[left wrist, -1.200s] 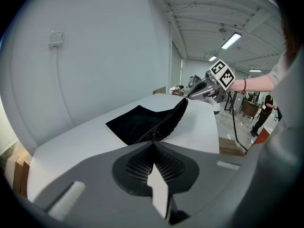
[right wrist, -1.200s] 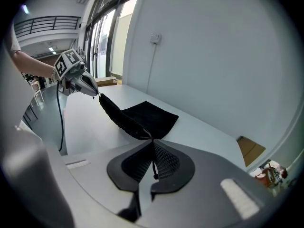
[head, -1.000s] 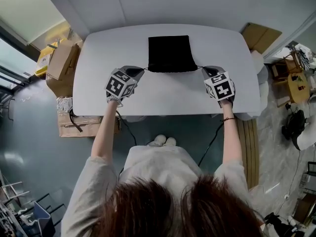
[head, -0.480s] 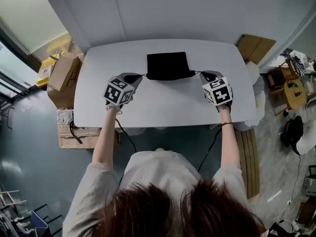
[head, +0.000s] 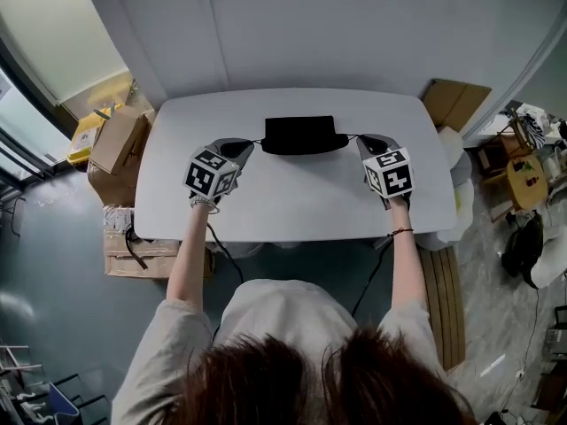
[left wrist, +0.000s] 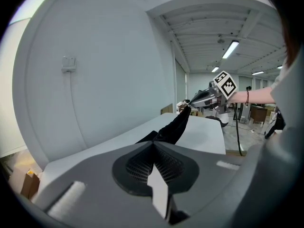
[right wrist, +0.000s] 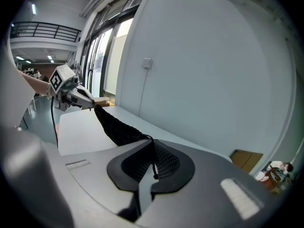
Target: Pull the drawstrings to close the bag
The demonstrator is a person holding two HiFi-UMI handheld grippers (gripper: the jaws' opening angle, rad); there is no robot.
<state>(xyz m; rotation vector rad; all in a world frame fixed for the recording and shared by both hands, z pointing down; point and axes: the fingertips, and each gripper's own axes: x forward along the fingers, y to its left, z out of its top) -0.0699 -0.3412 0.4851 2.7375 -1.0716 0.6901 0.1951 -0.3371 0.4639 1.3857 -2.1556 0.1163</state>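
The black, soft cloth drawstring bag [head: 301, 135] looks light and limp. It will sag and bunch rather than hold shape, so the thin black drawstrings [right wrist: 155, 171] at its mouth are the places to grip. It hangs stretched over the far half of the white rounded table [head: 292, 193]; whether its bottom touches the table I cannot tell. The left gripper [head: 251, 142] and right gripper [head: 361, 138], above the same half, each have jaws pressed together, pinching a drawstring end, with the gathered mouth strung between them.
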